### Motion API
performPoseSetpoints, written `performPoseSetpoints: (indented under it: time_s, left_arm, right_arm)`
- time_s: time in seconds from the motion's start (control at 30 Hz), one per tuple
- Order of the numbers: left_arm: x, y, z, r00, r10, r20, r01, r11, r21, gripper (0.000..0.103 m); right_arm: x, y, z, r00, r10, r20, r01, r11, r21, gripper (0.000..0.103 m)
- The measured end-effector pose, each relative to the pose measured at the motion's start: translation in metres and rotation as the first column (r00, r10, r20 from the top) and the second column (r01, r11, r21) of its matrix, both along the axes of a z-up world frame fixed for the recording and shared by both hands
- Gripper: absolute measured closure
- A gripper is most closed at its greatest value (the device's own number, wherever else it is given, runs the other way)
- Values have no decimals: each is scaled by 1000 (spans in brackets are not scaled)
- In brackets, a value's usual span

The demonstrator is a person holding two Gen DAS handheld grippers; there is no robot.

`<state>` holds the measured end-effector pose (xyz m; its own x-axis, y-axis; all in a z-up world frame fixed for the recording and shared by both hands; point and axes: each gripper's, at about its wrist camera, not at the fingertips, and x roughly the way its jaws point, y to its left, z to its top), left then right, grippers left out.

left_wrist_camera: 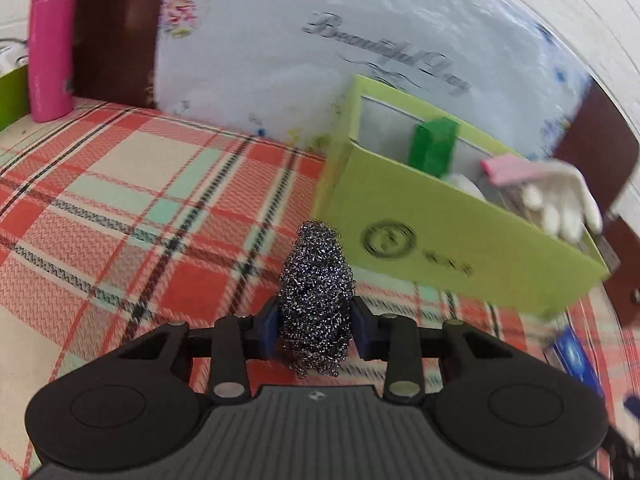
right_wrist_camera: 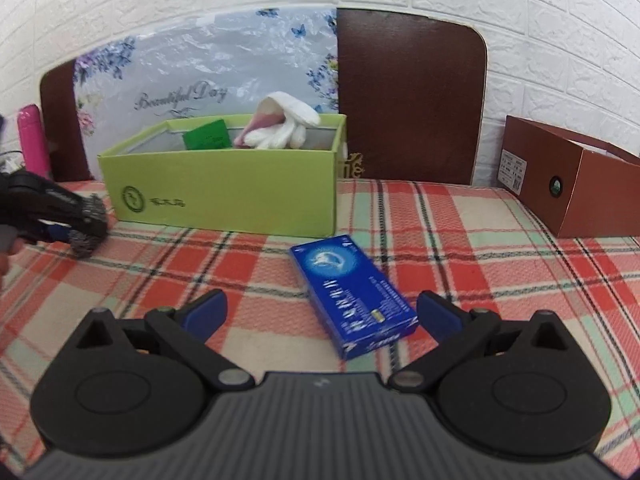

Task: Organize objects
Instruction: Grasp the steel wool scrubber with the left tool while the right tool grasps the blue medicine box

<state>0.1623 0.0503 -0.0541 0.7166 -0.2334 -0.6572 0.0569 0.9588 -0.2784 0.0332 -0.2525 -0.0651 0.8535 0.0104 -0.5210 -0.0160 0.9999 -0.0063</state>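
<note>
The steel wool scourer (left_wrist_camera: 316,300) sits squeezed between the blue pads of my left gripper (left_wrist_camera: 316,322), which is clamped on its lower half; the rest of the wad pokes out ahead of the fingertips. In the right wrist view I see the same wad (right_wrist_camera: 89,234) at the tip of that gripper (right_wrist_camera: 80,224), low over the plaid cloth (right_wrist_camera: 460,232); whether it touches the cloth I cannot tell.

Ahead and to the right of my left gripper stands the open green box (left_wrist_camera: 460,236), near but apart from the scourer. Inside it I make out a green carton (left_wrist_camera: 434,146), a pink item (left_wrist_camera: 508,168) and a white glove (left_wrist_camera: 560,204) draped at its far end. Far off to the left of this gripper a pink bottle (left_wrist_camera: 52,44) stands upright against the backboard.

My right gripper (right_wrist_camera: 320,308) has its jaws wide apart and grips nothing. The blue box (right_wrist_camera: 352,292) lies flat on the cloth just ahead of it, its near corner reaching in between the two fingertips, closer to the right finger (right_wrist_camera: 436,312) and touching neither that I can see. Beyond the blue box is the green box (right_wrist_camera: 224,196), and well off to the right of this gripper a brown box (right_wrist_camera: 568,184) rests by the white brick wall (right_wrist_camera: 560,40).
</note>
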Motion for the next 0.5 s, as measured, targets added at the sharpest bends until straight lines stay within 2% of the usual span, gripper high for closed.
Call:
performPoseSetpoints:
  time_s: [0.13, 0.23, 0.27, 0.3, 0.33, 0.4, 0.5]
  left_arm:
    - [-33, -21, 2, 992, -128, 1, 128, 992, -19, 65]
    - [-56, -44, 3, 974, -227, 5, 227, 974, 10, 65]
    - [-62, -50, 4, 968, -249, 6, 249, 968, 13, 65]
    - [-69, -56, 4, 963, -270, 6, 270, 963, 12, 65]
    - [-73, -61, 3, 959, -284, 3, 284, 959, 12, 65]
    - [-80, -70, 2, 956, -294, -9, 295, 955, 25, 65]
    - [-86, -78, 0, 954, -298, -18, 299, 953, 59, 64]
  right_arm:
    - [30, -5, -15, 999, 13, -47, -17, 997, -69, 8]
    - [49, -8, -27, 996, 5, -93, -14, 995, -97, 11]
    - [51, -10, -29, 994, 5, -105, -14, 997, -82, 16]
    - [50, -13, -29, 994, 13, -109, -19, 998, -53, 32]
    - [47, -13, -27, 993, 19, -113, -22, 999, -30, 37]
    - [38, -7, -24, 991, 30, -127, -32, 999, -19, 44]
    - [19, 8, -22, 989, 16, -149, -18, 1000, -12, 48]
